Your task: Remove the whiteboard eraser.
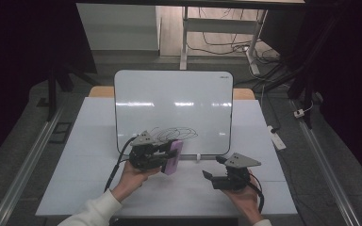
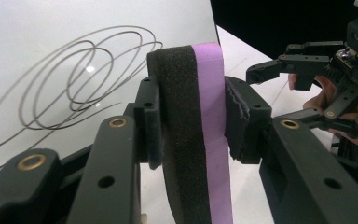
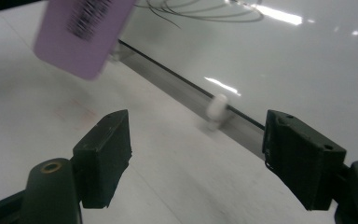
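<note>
A whiteboard leans upright at the back of the white table, with looping black scribbles low on its face. My left gripper is shut on a purple eraser with a black felt side, held just in front of the board's lower edge beside the scribbles. The left gripper view has the eraser pinched between both pads, felt side toward the scribbles. My right gripper stands open to the right, nothing between its jaws. Its view has the eraser at upper left.
A small white clip props the board's bottom edge. Desk legs and loose cables lie on the floor behind the table. A white power strip lies past the table's right edge. Bare tabletop stretches at the left and front.
</note>
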Available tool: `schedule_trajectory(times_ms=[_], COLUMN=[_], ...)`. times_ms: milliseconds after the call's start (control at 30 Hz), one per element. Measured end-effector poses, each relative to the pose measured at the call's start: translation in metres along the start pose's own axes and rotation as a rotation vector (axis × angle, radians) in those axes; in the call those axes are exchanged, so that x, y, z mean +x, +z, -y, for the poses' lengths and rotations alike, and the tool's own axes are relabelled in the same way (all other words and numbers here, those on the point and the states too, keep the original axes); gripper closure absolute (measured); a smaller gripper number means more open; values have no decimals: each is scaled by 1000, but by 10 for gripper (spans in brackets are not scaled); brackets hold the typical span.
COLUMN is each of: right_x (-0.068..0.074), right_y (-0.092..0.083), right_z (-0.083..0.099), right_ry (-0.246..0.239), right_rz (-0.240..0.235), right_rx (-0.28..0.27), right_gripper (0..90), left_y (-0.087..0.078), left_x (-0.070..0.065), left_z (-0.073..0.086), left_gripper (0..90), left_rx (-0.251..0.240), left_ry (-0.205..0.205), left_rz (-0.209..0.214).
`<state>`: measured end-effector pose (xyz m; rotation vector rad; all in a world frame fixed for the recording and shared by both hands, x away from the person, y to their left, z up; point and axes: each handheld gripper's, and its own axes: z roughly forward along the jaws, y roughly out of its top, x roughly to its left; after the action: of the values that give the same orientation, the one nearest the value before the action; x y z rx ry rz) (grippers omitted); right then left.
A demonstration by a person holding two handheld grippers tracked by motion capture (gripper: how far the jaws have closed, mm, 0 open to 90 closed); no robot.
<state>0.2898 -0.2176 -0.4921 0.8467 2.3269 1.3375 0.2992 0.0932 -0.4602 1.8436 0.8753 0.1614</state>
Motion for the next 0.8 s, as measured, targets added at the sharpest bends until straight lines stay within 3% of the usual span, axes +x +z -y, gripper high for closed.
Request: schedule_trajectory(times_ms=[500, 800], right_x=[26, 37], right_y=[20, 34], right_z=[-13, -21], right_ry=[-15, 16], right_rz=[-69, -119], right_rx=[3, -15], right_gripper=[227, 226], left_y=[6, 11], left_x=[-3, -6], left_z=[0, 3], left_gripper=[603, 603], left_rx=[2, 1], left_ry=[23, 33], left_rz=[0, 4])
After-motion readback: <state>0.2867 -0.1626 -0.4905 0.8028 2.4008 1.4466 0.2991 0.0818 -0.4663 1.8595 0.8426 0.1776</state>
